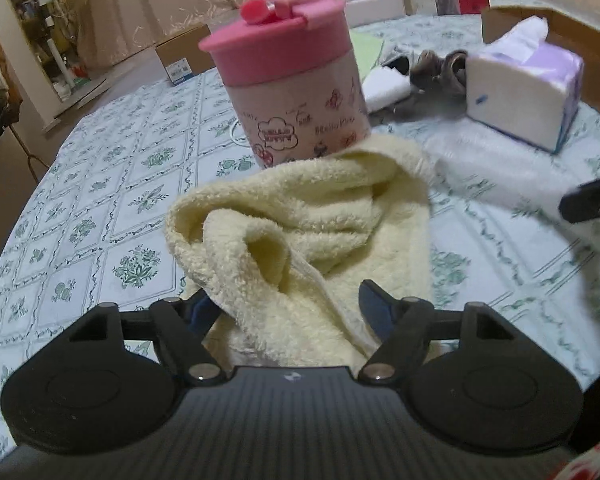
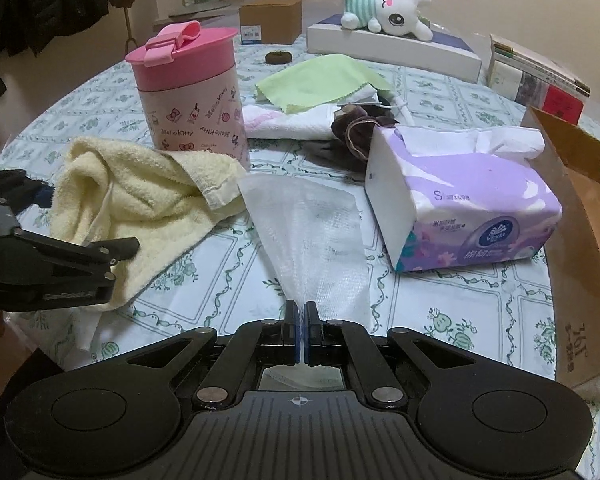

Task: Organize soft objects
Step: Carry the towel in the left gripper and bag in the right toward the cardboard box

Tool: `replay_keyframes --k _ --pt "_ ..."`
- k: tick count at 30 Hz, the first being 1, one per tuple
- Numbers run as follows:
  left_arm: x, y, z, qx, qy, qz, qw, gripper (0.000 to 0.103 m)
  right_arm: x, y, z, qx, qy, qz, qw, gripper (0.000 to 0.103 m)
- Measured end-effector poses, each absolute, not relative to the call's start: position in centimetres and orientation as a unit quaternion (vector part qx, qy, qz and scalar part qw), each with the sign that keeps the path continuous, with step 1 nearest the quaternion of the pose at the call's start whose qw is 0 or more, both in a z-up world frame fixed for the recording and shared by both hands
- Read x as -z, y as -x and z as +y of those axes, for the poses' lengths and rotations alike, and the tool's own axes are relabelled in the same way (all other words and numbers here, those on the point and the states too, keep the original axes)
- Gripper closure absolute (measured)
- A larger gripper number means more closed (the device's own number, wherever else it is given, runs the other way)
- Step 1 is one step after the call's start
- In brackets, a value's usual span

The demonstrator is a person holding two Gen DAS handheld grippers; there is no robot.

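Observation:
A crumpled pale yellow towel [image 1: 300, 236] lies on the table in front of a pink cup [image 1: 292, 80]. My left gripper [image 1: 288, 312] has its jaws wide apart, with the towel's near end lying between them. In the right wrist view the towel [image 2: 140, 196] sits at left with the left gripper [image 2: 86, 224] against it. My right gripper [image 2: 300, 316] is shut on the near corner of a thin white tissue sheet [image 2: 320, 236], which stretches away over the table. The sheet shows blurred in the left wrist view [image 1: 496, 172].
A purple tissue pack [image 2: 464, 204] stands right of the sheet. Behind are a green cloth [image 2: 320, 82], a white cloth [image 2: 288, 120], a dark scrunchie [image 2: 360, 128], a plush bunny [image 2: 388, 10] on a white box, books [image 2: 540, 76] and a cardboard box [image 2: 588, 248] at right.

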State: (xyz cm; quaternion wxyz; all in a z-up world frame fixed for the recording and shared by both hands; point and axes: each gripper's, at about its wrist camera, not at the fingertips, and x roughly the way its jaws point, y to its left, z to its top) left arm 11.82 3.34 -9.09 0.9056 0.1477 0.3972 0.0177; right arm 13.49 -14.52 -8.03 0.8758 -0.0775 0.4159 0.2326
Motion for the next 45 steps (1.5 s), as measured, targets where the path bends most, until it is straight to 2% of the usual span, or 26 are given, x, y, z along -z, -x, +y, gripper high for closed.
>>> replay_keyframes --k 1,5,8,27,45 --pt "9.2 -12.0 3.5 -0.017 -0.146 0.397 0.906 0.038 8.1 -13.5 -14.6 -0.233 0.076 0.415 0.876 0.101" --pt "9.0 -12.2 3.9 -0.025 -0.167 0.401 0.900 0.080 7.9 -13.4 -15.0 -0.231 0.069 0.412 0.879 0.101" --pt "8.7 -11.9 4.6 -0.027 -0.166 0.406 0.898 0.088 7.6 -13.0 -15.2 -0.230 0.066 0.407 0.881 0.102" --pt "-1.3 -5.0 -0.6 0.051 -0.131 0.315 0.939 0.090 2.0 -8.1 -19.6 -0.205 0.029 0.340 0.917 0.101" --pt "-9.2 -10.1 -11.9 0.202 -0.106 0.230 0.946 0.090 -3.4 -7.7 -31.7 -0.090 -0.031 0.274 0.957 0.101"
